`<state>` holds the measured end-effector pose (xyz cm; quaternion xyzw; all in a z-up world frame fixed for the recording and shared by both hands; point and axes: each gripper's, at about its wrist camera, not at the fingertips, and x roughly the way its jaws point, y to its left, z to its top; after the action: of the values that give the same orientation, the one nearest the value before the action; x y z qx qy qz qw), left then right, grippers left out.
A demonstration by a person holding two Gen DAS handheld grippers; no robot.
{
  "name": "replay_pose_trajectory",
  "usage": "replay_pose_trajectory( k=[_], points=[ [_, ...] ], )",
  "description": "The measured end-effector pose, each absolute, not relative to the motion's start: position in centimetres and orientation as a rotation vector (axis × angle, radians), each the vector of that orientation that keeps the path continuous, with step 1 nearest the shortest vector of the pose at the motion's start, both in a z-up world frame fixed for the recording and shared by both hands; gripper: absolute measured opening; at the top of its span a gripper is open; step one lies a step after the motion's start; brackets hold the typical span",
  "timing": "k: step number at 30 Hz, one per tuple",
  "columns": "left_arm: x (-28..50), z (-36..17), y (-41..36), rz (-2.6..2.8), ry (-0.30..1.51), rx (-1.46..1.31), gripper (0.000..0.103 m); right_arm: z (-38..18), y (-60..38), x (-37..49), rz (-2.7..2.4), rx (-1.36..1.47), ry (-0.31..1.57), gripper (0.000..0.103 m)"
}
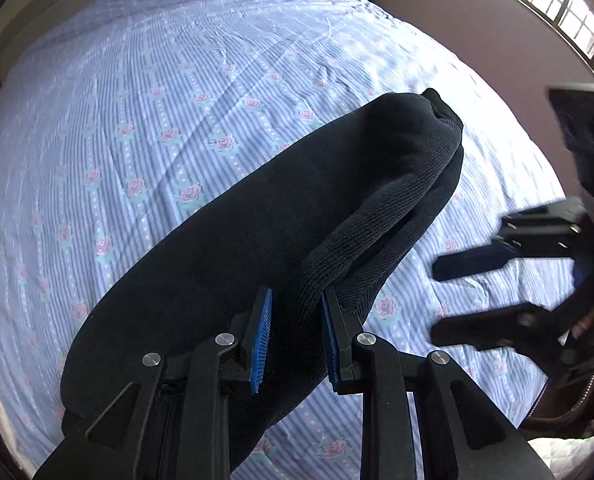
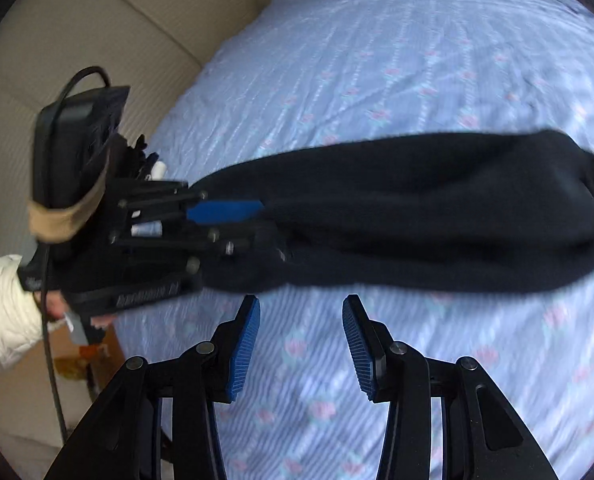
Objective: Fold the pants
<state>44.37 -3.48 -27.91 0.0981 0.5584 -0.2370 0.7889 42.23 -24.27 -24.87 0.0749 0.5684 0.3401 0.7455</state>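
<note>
Left tool (image 1: 297,336) is clamped on dark pants (image 1: 257,232); right tool (image 2: 301,348) is held spread, nothing gripped, just beside them, over striped floral bed (image 1: 157,100).

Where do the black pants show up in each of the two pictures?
Left wrist view: the pants run from bottom left up to centre right, pinched in the left gripper.
Right wrist view: the pants stretch across the middle, above the empty right gripper.
Shared landmark: the flowered blue bedsheet.

Black pants (image 1: 257,216) on floral bedsheet (image 1: 137,100)
</note>
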Motion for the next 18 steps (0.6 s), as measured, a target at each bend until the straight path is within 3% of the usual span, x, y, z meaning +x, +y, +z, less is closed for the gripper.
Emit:
replay_pose_trajectory(
  k=[6,14,18],
  points=[
    [44.6,-27.8,-2.8,-0.54,1.224,0.171,0.026,-26.0,-20.0,44.3,0.881,-0.043,1.264,0.045],
    [45.6,-28.4,-1.0,-0.527,1.277,0.091,0.025,-28.1,-16.7,46.9,0.993,-0.06,1.329,0.045],
    [45.2,-27.0,0.1,-0.47,1.246,0.122,0.033,-29.9,-16.8,47.3,0.993,0.006,1.417,0.045]
  ],
)
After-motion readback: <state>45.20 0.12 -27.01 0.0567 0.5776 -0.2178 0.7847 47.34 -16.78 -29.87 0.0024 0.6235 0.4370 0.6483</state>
